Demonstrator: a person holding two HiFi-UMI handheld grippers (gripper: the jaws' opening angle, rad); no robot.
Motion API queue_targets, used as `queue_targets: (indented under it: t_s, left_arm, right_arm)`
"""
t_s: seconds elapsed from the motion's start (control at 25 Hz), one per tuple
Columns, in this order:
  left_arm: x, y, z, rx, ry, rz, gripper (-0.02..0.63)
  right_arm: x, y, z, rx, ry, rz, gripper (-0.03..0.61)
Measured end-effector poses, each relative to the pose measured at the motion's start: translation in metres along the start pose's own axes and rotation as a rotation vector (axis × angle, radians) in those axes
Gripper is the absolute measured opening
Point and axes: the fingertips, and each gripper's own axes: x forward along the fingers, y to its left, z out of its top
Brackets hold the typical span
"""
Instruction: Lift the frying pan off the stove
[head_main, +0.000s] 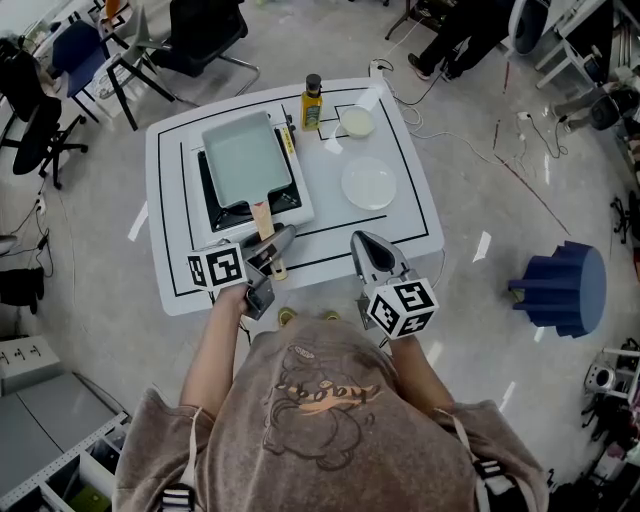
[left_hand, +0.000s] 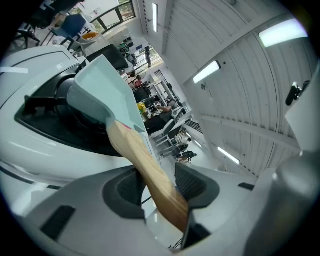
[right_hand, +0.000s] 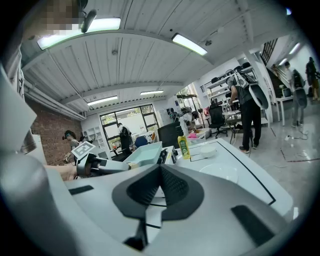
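My left claw (left_hand: 156, 184) is closing, not yet clamped, around the wooden handle (left_hand: 142, 162) of the frying pan (head_main: 245, 157) on the stove (head_main: 215, 203) by the table's (head_main: 420, 230) left edge; I grip squarely before lifting level.

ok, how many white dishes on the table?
2. A flat plate right of the stove, and a small bowl beyond it near the far edge of the table, beside the bottle. None looks hidden.

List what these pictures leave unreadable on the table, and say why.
- Stove burner: head view, pan covers it.
- Bottle label: head and right gripper views, too small.
- Bowl contents: head view, too small; right gripper view, rim hides them.
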Motion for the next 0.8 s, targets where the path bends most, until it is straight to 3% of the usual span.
queue_targets:
  t_s: [0.8]
  left_arm:
    - [-0.003,-0.01,-0.002,-0.039,-0.015,-0.011,0.15]
  right_arm:
    - [-0.012,-0.006,-0.003,-0.007,0.012,0.015,-0.002]
